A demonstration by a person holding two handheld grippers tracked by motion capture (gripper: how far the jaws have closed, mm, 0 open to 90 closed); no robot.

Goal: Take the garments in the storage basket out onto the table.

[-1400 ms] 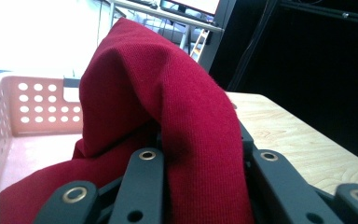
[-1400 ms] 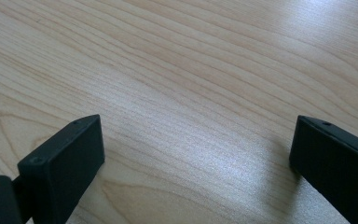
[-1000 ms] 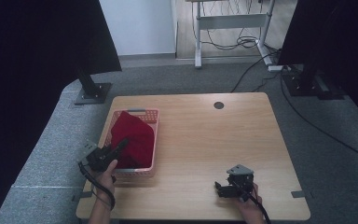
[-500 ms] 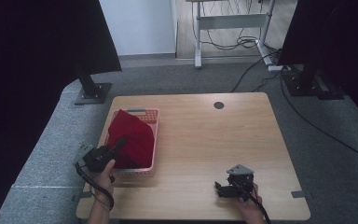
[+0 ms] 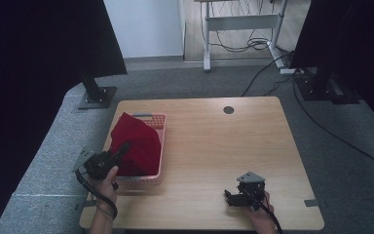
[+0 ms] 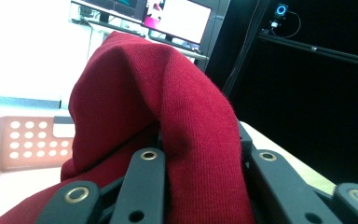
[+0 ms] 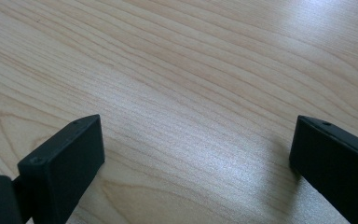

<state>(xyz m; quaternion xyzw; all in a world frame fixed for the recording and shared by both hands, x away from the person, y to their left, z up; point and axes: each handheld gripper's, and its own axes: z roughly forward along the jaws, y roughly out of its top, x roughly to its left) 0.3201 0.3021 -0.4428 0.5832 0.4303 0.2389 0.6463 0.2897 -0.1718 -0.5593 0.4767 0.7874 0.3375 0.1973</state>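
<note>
- The left tongs (image 5: 121, 148) sit at the near left of the wooden surface (image 5: 214, 146), clamped on a fold of a dark red knitted cloth (image 5: 136, 144); in the left gripper view the red cloth (image 6: 168, 116) is bunched tightly between the two black jaws and rises above them in a peak.
- The right tongs (image 5: 231, 197) rest low over the near right part of the surface, well apart from the cloth; in the right gripper view their jaws stand wide apart with bare wood grain between them, holding nothing.
- The cloth lies mostly inside a pink perforated basket (image 5: 158, 146) at the left side of the surface, heaped above its rim; the basket wall with its round holes (image 6: 28, 142) shows beside the cloth in the left gripper view.
- Judged step: the cloth is gripped and the lift out of the basket appears to be beginning.
- The next move likely calls for raising the left tongs high enough for the cloth to clear the basket rim, then carrying it toward the open middle of the surface, where the right tongs could take a second hold.
- No brand, label or writing can be read; a bright screen (image 6: 177, 21) in the background is too blurred to make out.
</note>
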